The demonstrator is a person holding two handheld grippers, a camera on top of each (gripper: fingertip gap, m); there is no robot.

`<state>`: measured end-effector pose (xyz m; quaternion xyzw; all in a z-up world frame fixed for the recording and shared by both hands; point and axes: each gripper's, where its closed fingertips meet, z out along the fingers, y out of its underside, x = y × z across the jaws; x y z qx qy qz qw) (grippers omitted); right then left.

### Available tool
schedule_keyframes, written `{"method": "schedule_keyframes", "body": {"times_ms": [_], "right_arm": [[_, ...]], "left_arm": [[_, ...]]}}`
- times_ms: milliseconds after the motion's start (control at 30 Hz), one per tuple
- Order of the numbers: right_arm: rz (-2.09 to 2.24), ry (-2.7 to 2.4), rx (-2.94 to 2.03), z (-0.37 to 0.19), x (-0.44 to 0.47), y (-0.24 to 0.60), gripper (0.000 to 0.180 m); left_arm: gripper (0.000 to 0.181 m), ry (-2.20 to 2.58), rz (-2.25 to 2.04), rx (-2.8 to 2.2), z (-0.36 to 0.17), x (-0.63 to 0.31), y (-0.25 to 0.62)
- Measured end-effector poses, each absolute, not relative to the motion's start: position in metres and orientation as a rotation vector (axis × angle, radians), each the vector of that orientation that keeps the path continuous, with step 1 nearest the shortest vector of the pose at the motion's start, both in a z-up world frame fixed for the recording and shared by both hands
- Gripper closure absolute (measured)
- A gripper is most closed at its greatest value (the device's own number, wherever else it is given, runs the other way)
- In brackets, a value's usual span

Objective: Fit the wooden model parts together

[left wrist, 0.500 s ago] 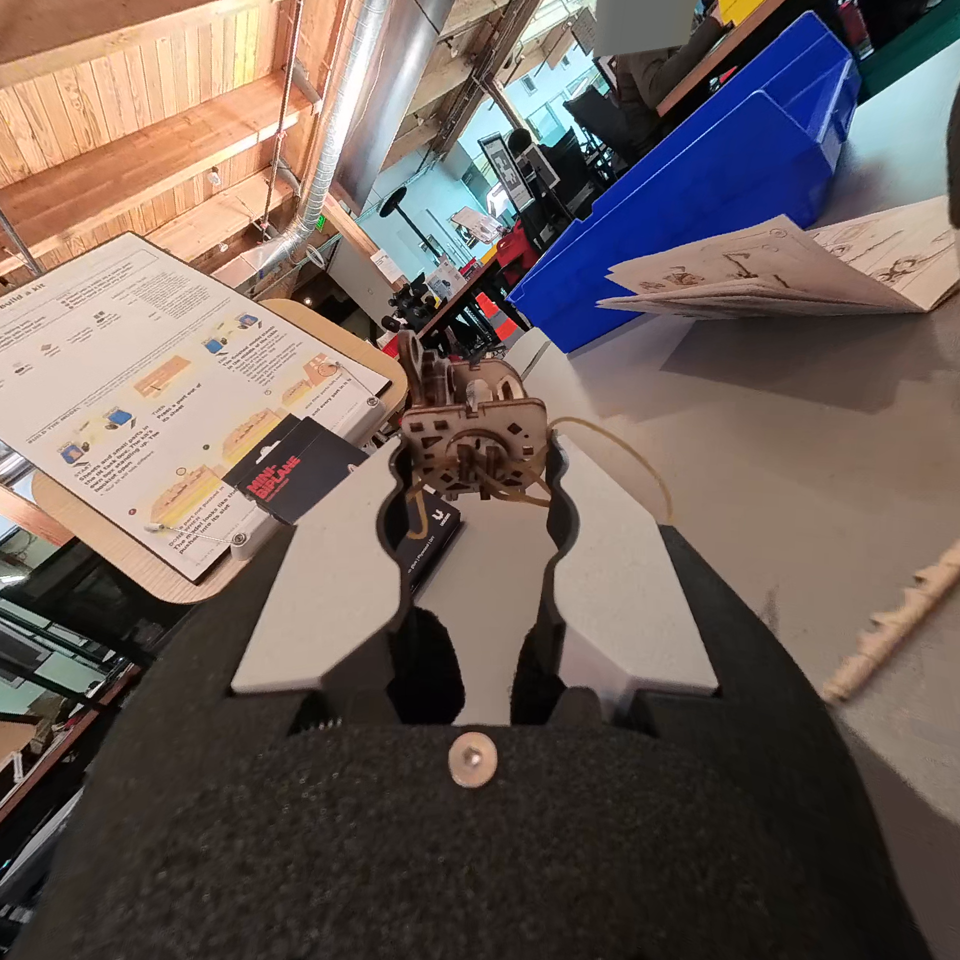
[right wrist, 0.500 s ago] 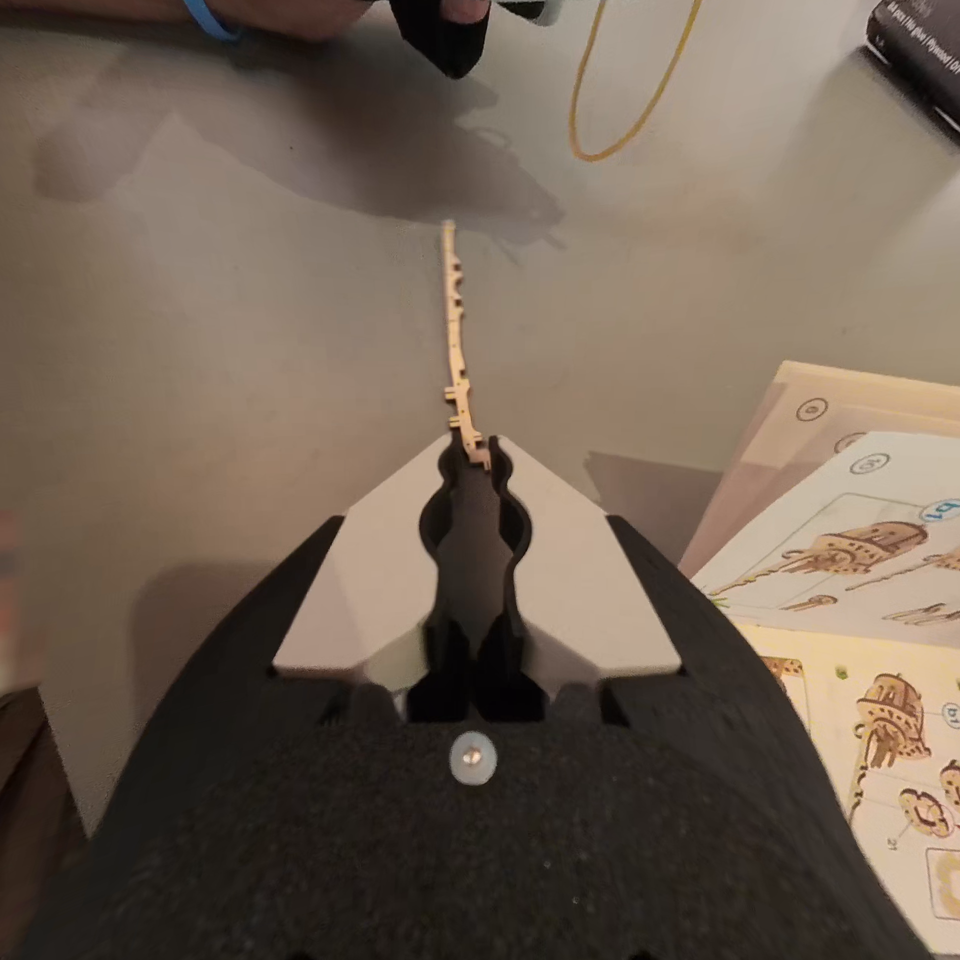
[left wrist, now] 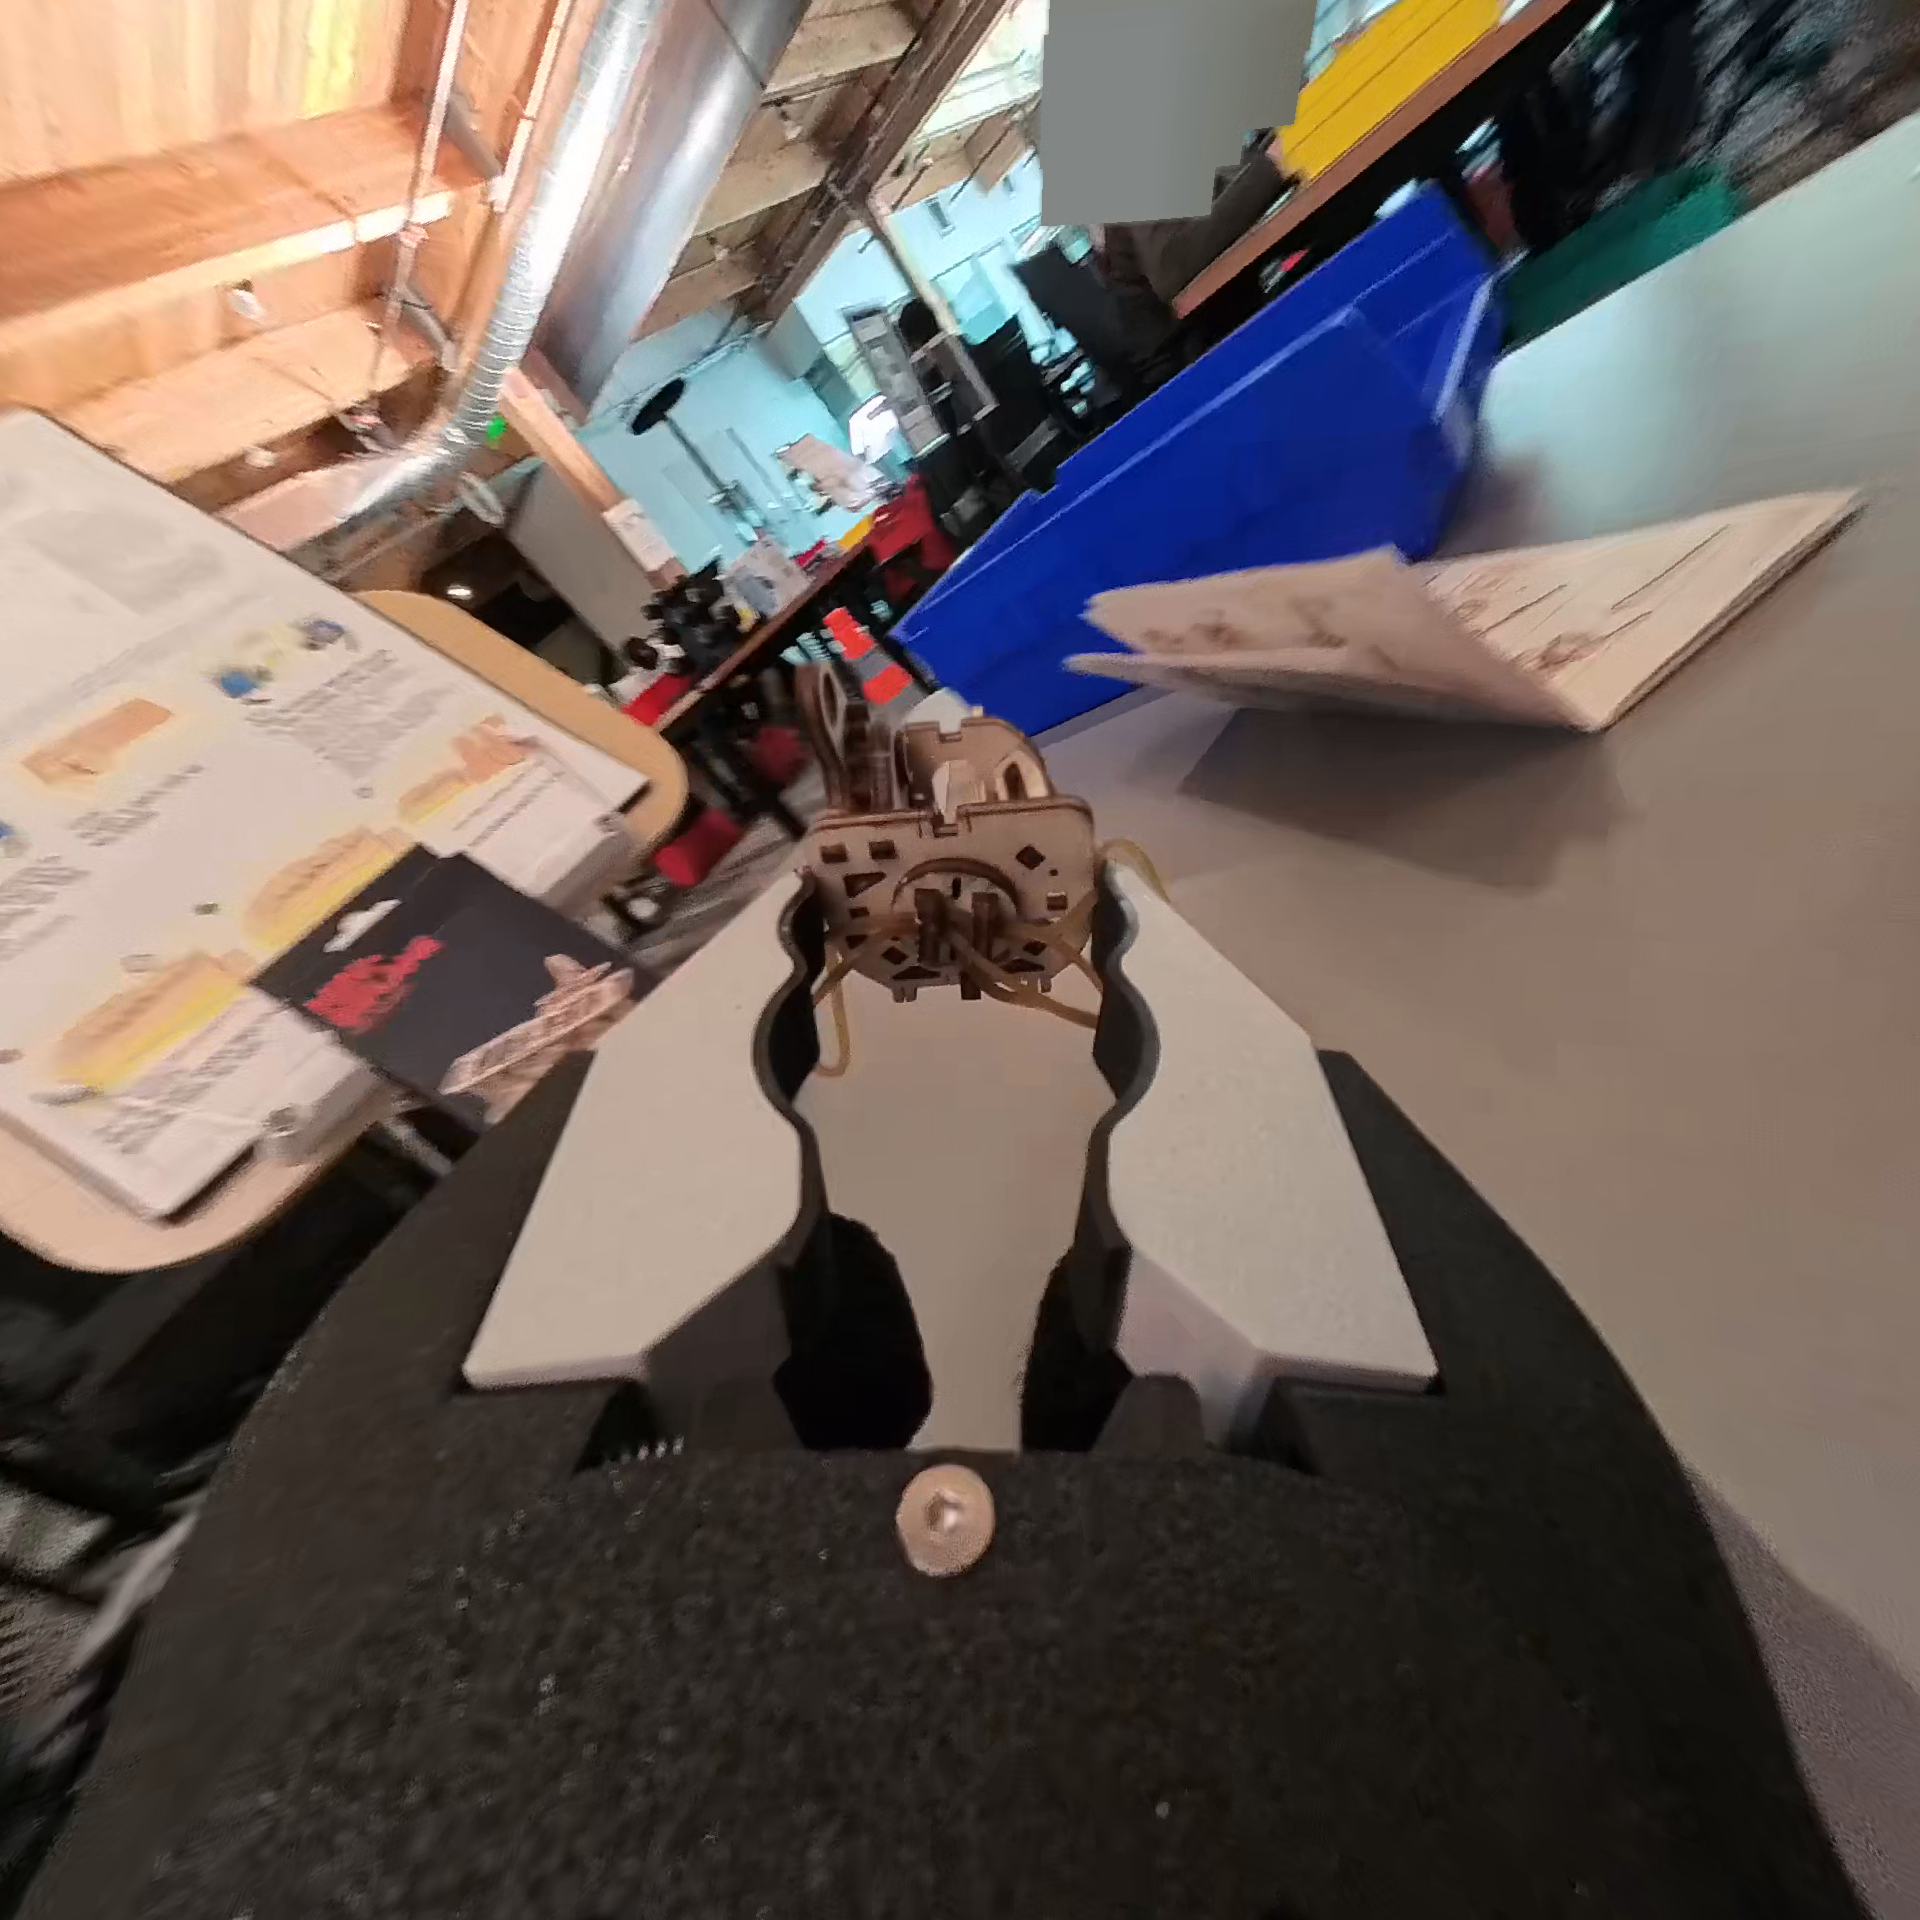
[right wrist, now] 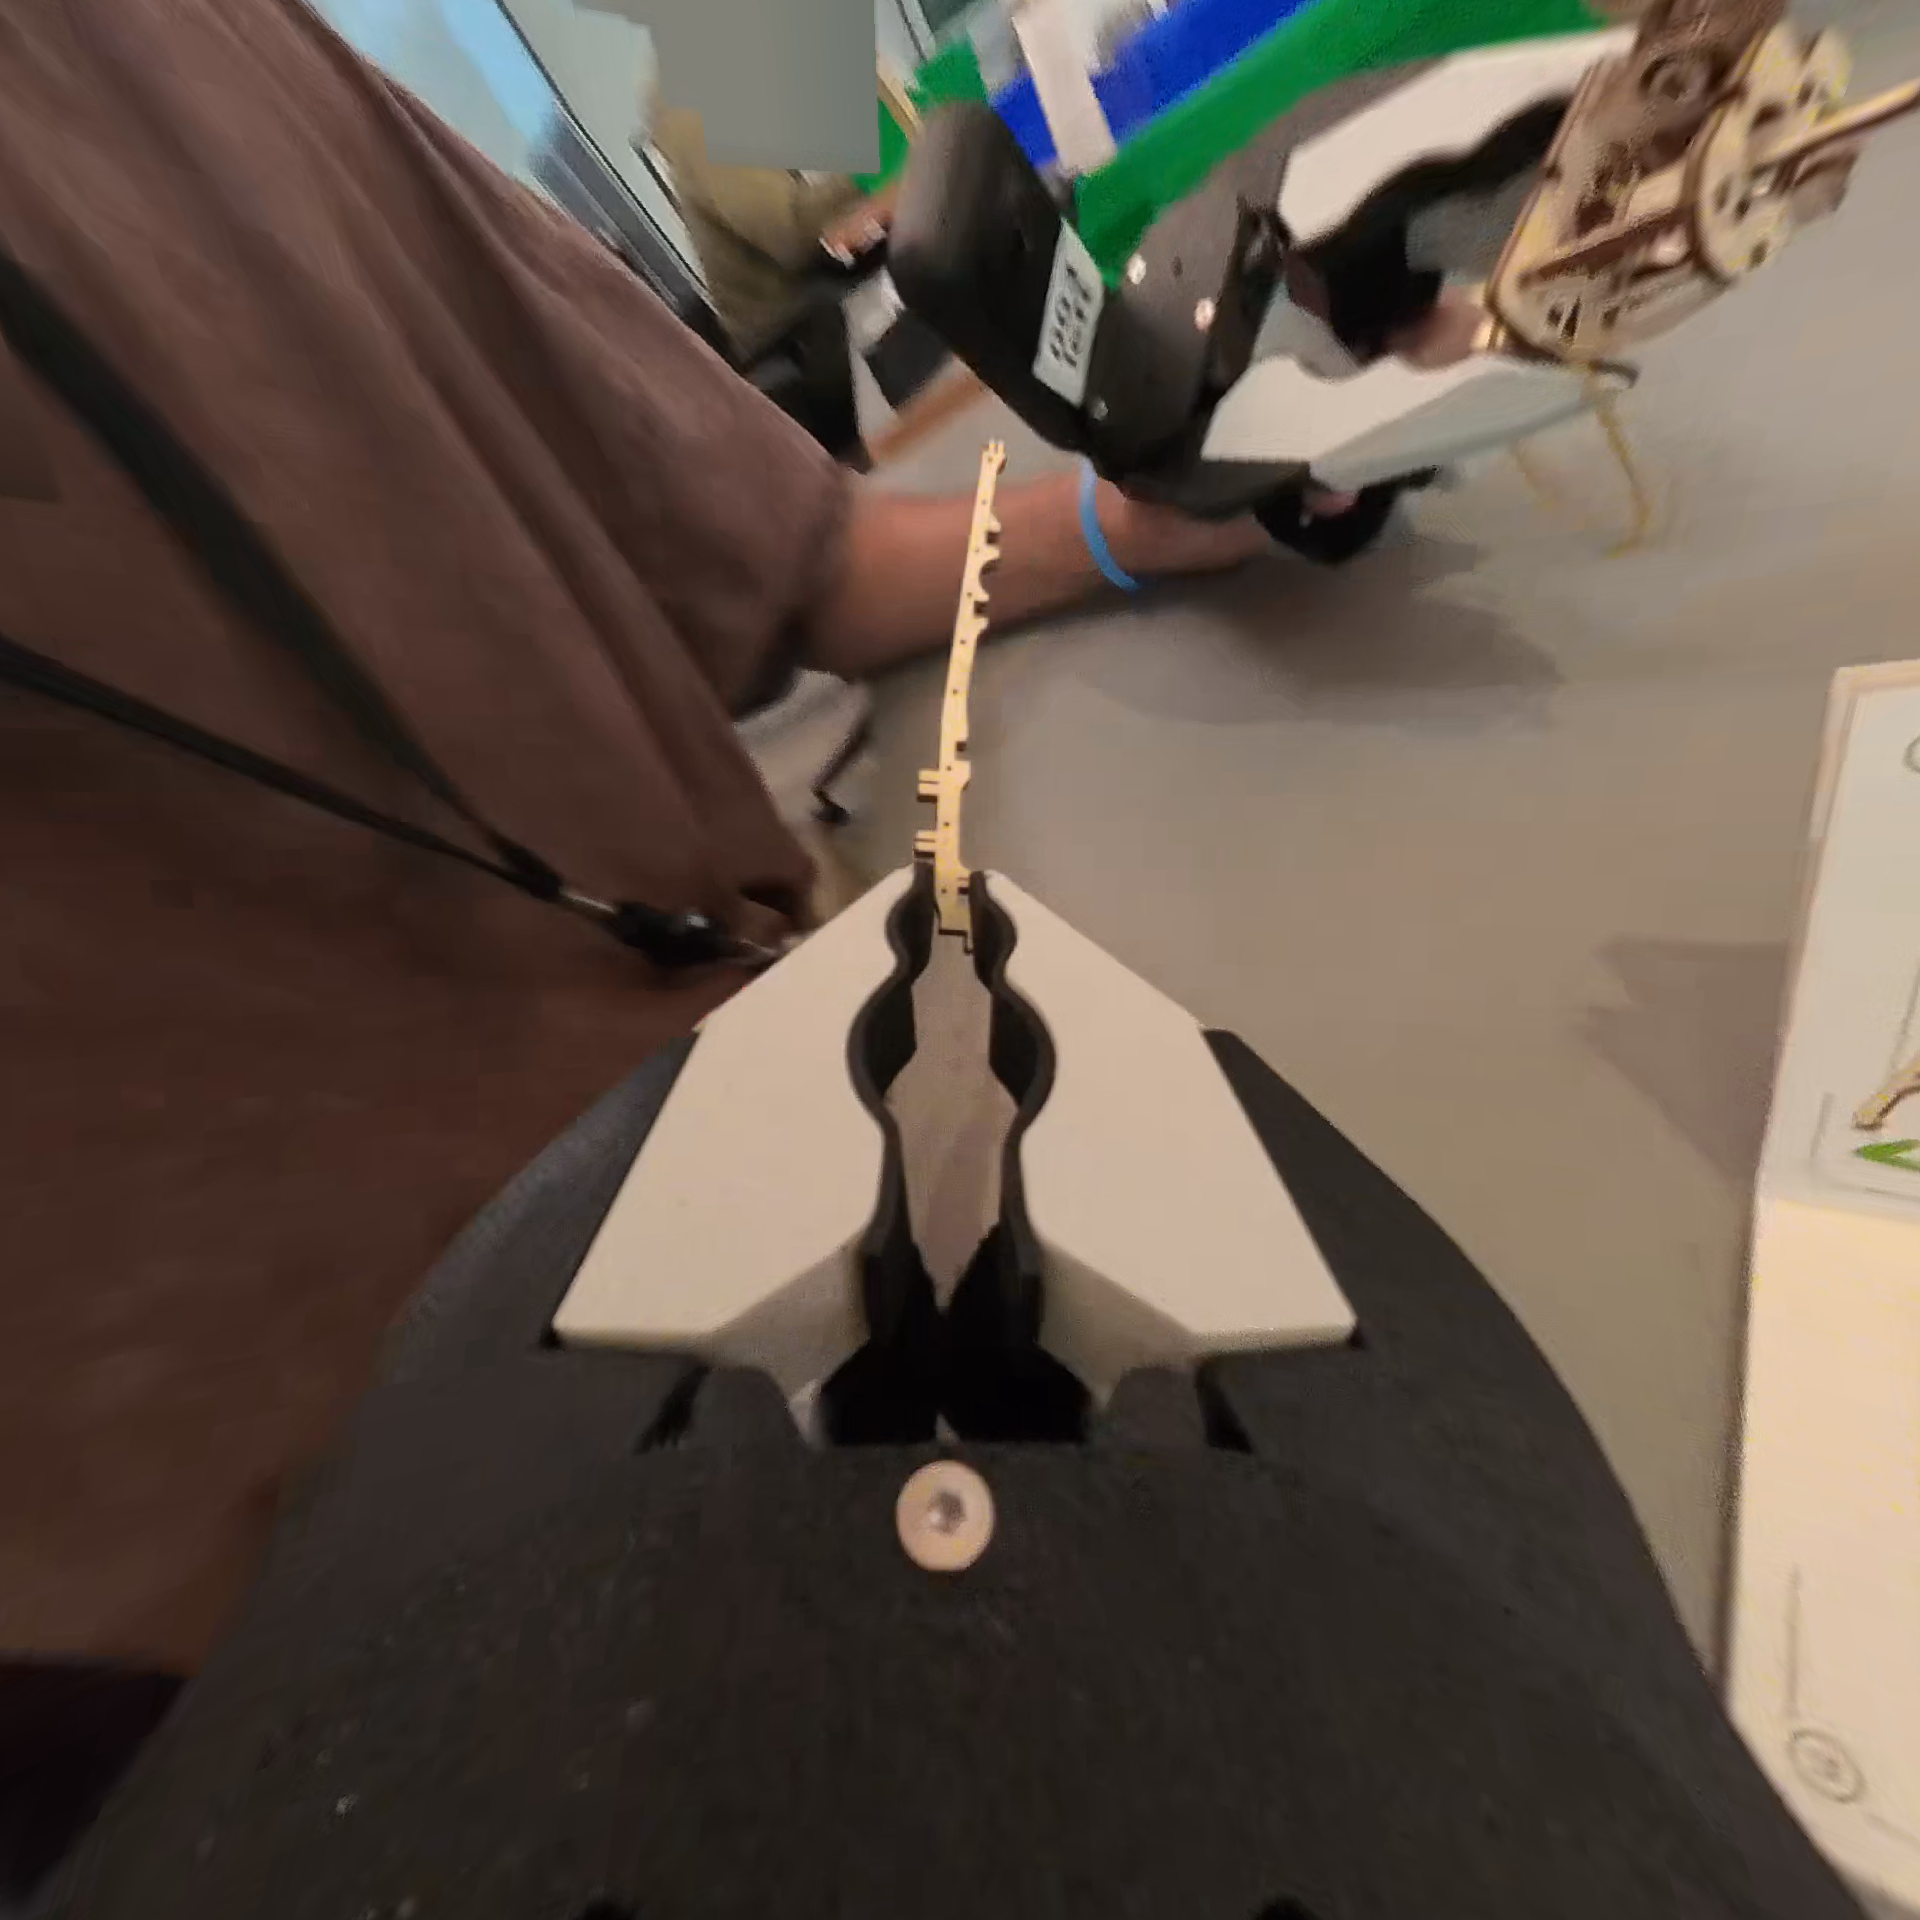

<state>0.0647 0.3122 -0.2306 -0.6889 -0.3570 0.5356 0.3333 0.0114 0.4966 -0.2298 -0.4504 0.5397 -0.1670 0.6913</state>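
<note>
My left gripper (left wrist: 948, 914) is shut on a wooden model assembly (left wrist: 951, 883) with gears and a slotted end plate; a tan rubber band (left wrist: 1049, 987) hangs from it. The same assembly (right wrist: 1673, 177) and the left gripper (right wrist: 1475, 301) show at the top right of the right wrist view, held above the grey table. My right gripper (right wrist: 951, 894) is shut on a thin notched wooden strip (right wrist: 966, 665) that sticks straight out past its fingertips, lifted off the table and apart from the assembly.
A blue bin (left wrist: 1247, 499) and an open instruction booklet (left wrist: 1455, 623) lie on the grey table. An instruction board (left wrist: 260, 779) and a black box (left wrist: 457, 987) sit at the left. A person's brown shirt (right wrist: 364, 623) and forearm (right wrist: 987, 561) are close by. About 20 cm separates my left fingertips from my right.
My right gripper has lifted the strip off the table and swung up toward the person and the left gripper. The left gripper has shifted a little with the assembly; the view is blurred.
</note>
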Motion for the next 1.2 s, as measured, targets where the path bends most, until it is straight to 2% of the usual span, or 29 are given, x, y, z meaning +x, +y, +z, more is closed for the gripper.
{"method": "schedule_keyframes", "body": {"times_ms": [200,400,633,1000,1100,1200], "right_arm": [[1.762,-0.77,-1.763,-0.197,0.085,0.302,0.174],[1.775,-0.731,-1.887,-0.215,0.081,0.306,0.173],[1.692,-0.723,-1.998,-0.229,0.083,0.308,0.173],[1.671,-0.808,-2.062,-0.239,0.084,0.296,0.173],[1.504,-0.922,-2.06,-0.247,0.089,0.294,0.173],[1.069,-1.086,-2.106,-0.284,0.109,0.307,0.174]], "left_arm": [[0.132,1.357,-0.692,-0.988,-0.233,0.043,0.428],[0.132,1.459,-0.856,-0.945,-0.236,0.062,0.373],[0.132,1.581,-0.84,-0.877,-0.249,0.072,0.341],[0.132,1.624,-0.74,-0.869,-0.261,0.074,0.348],[0.131,1.602,-0.585,-0.898,-0.268,0.07,0.379],[0.132,1.48,-0.514,-0.987,-0.26,0.059,0.42]]}}
